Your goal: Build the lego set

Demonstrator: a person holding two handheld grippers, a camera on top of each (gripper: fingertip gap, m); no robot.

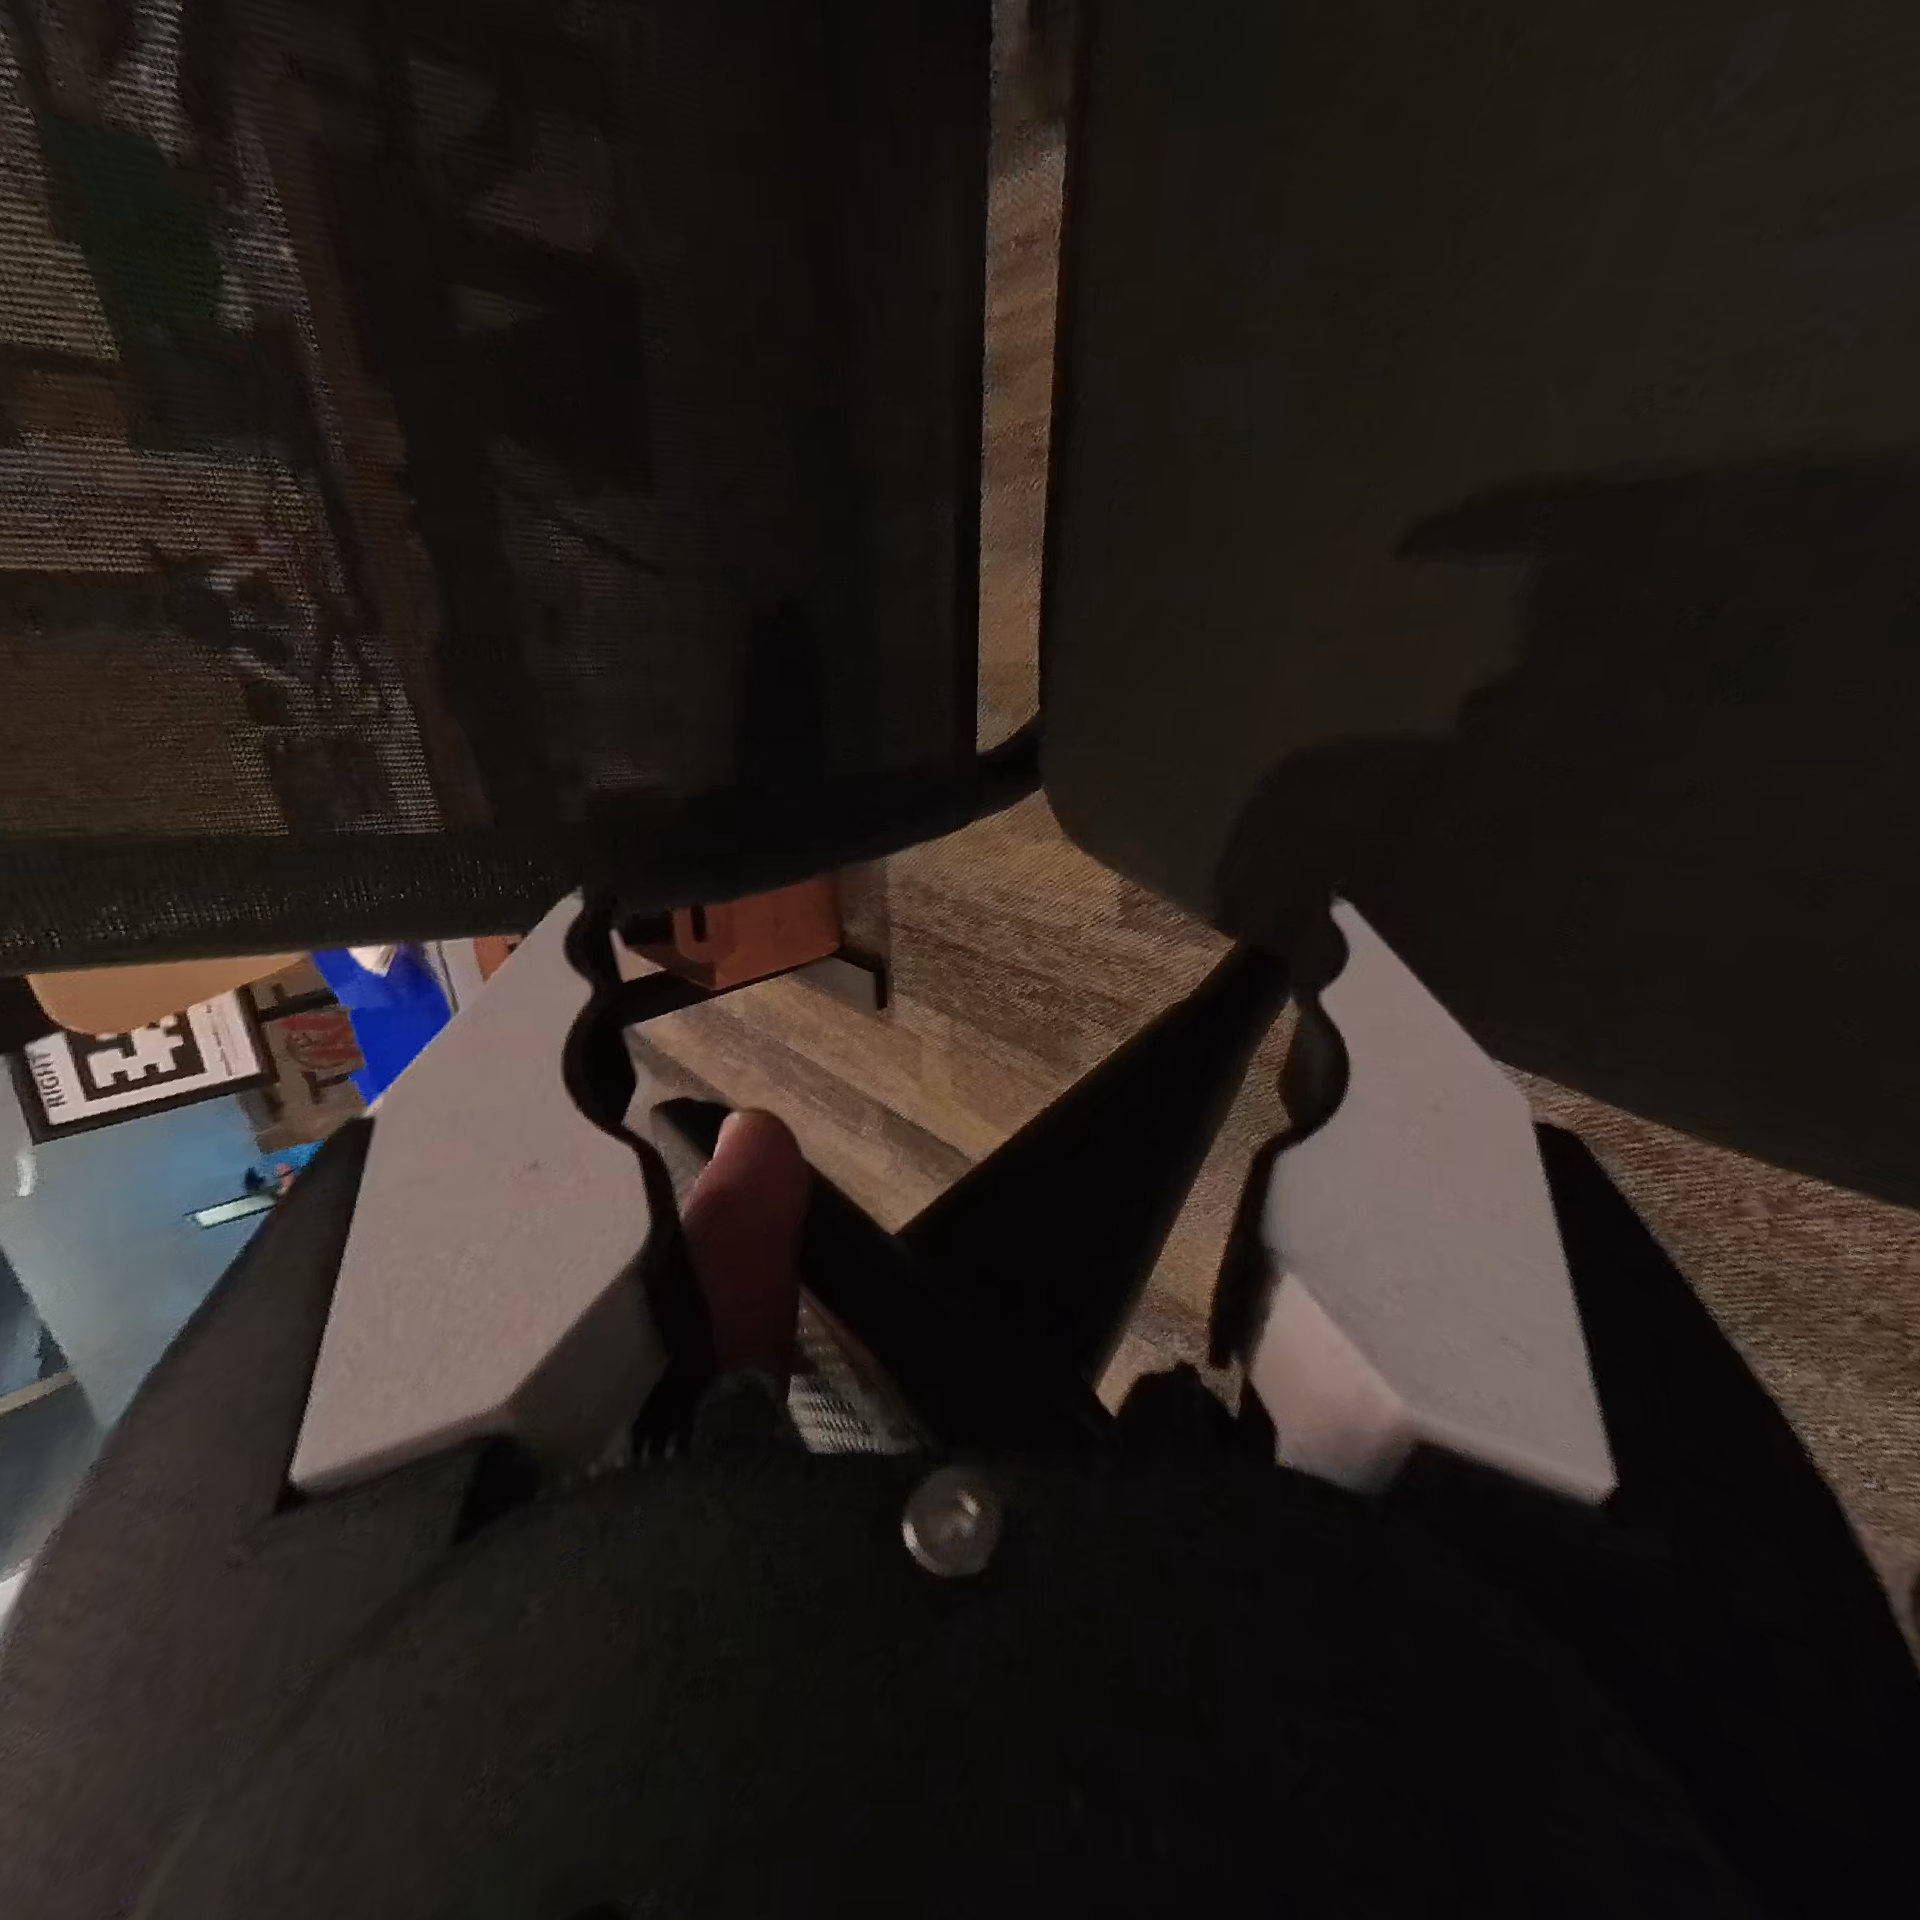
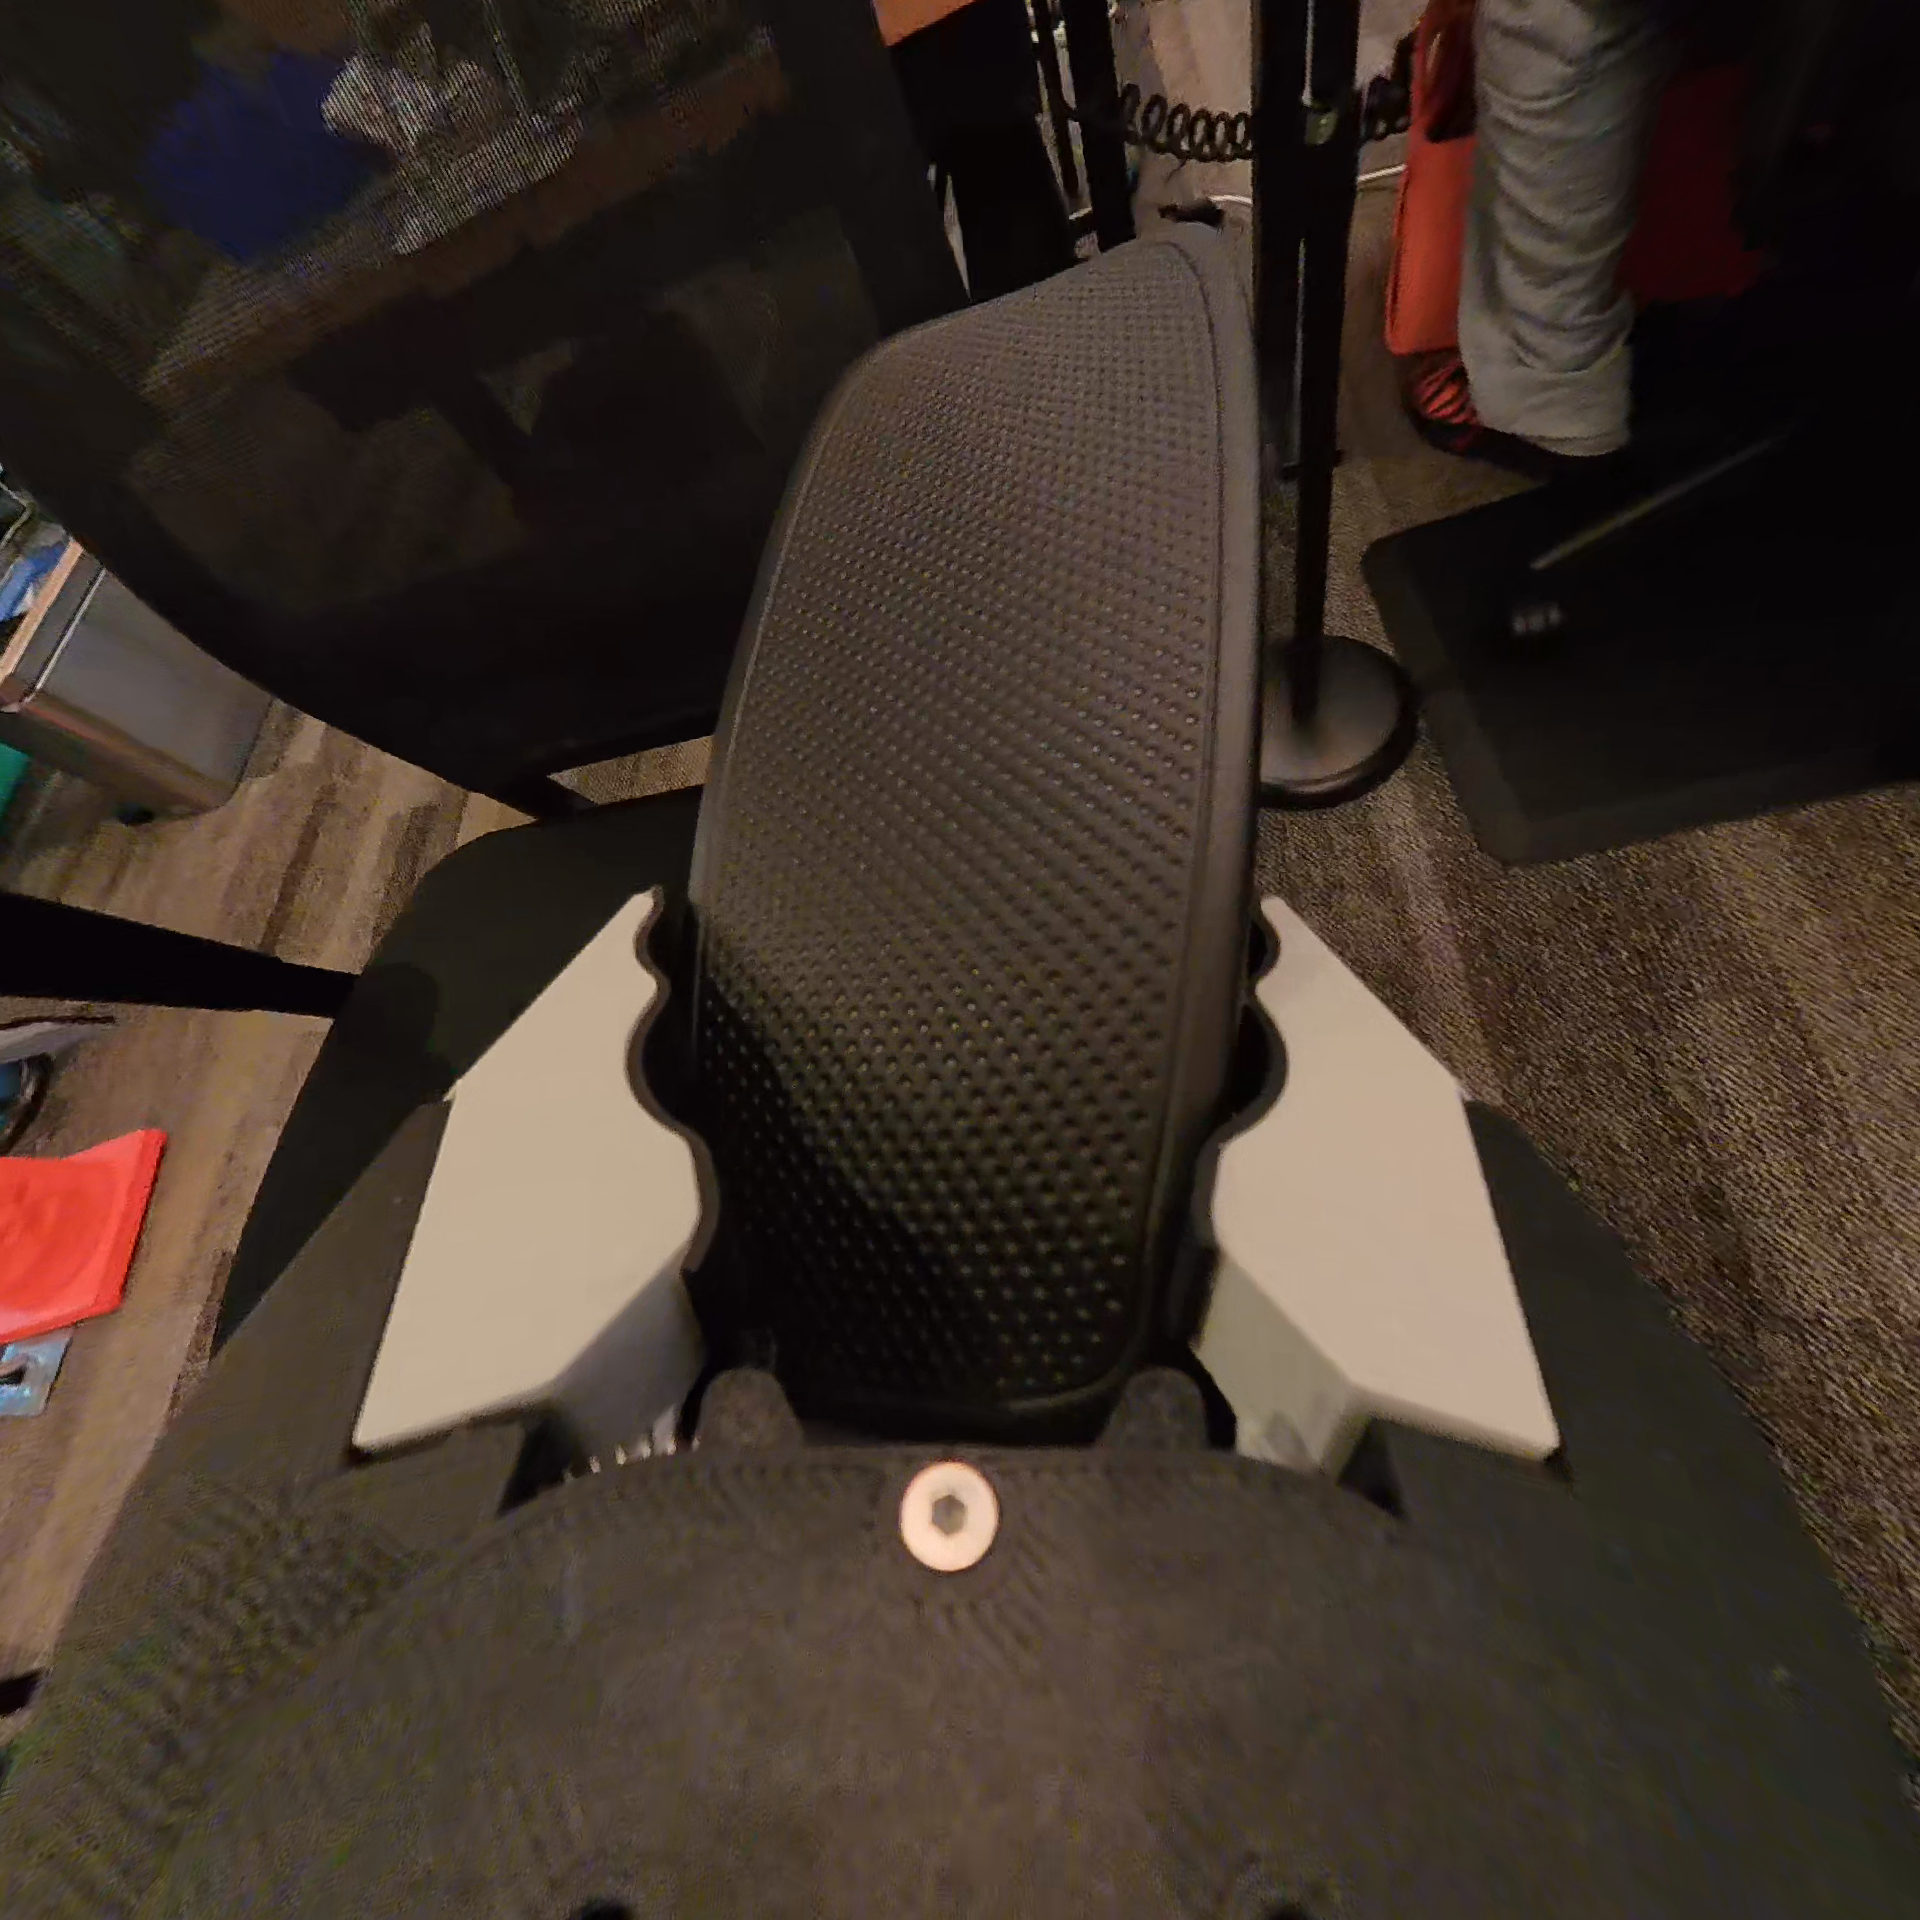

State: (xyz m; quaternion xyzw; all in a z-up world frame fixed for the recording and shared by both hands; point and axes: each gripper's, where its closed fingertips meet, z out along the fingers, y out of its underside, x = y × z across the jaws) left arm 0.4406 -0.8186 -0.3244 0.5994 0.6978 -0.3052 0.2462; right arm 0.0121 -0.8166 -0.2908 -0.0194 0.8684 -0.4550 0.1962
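A: We have the right tongs (image 2: 961, 1039) straddling a black dimpled armrest pad (image 2: 977, 831), jaws apart on either side of it; whether they actually pinch it, we cannot tell.

B: And the left tongs (image 1: 935, 1039) hang wide apart with nothing between them, pointed at carpet (image 1: 997, 966) beside a mesh chair back (image 1: 312, 520).

A: No lego set in either view, so we cannot say where it is.

B: Then our step, we judge, is getting back to the table. We should lift the right tongs clear of the pad first, swing both up slowly, and find the bricks before closing on anything.

A: We also watch that stand pole (image 2: 1304, 416) close by the armrest.
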